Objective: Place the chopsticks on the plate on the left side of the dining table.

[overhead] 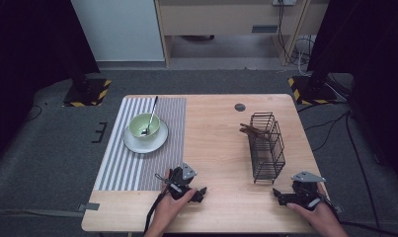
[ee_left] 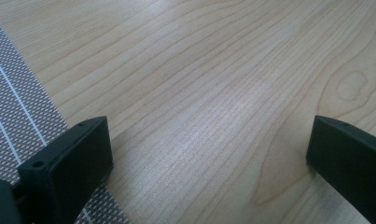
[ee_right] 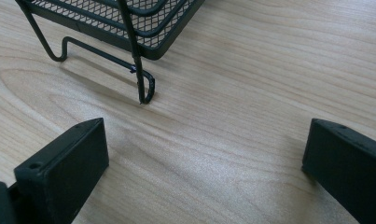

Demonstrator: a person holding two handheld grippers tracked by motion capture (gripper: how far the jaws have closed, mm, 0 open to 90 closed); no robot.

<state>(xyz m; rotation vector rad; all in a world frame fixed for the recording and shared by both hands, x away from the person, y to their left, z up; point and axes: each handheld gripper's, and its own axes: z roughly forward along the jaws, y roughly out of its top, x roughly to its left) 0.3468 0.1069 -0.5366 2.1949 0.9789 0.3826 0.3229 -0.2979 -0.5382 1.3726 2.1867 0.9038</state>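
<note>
My left gripper (overhead: 185, 183) rests near the table's front edge, by the right edge of a grey striped placemat (overhead: 130, 168). Its jaws stand wide open (ee_left: 206, 140) over bare wood, with the placemat (ee_left: 17, 107) at the left of that view. My right gripper (overhead: 298, 195) lies at the front right, just before a black wire basket (overhead: 267, 145). It is open too (ee_right: 204, 135), with nothing between its jaws, and the basket's foot (ee_right: 146, 88) stands a little ahead. Brown sticks (overhead: 256, 132) lean in the basket.
On the placemat sits a white plate (overhead: 159, 143) bearing a green bowl (overhead: 137, 129) with a spoon (overhead: 151, 116) in it. A small round grommet (overhead: 240, 106) marks the wooden table (overhead: 216, 143) at the back. Dark stands flank the table's far corners.
</note>
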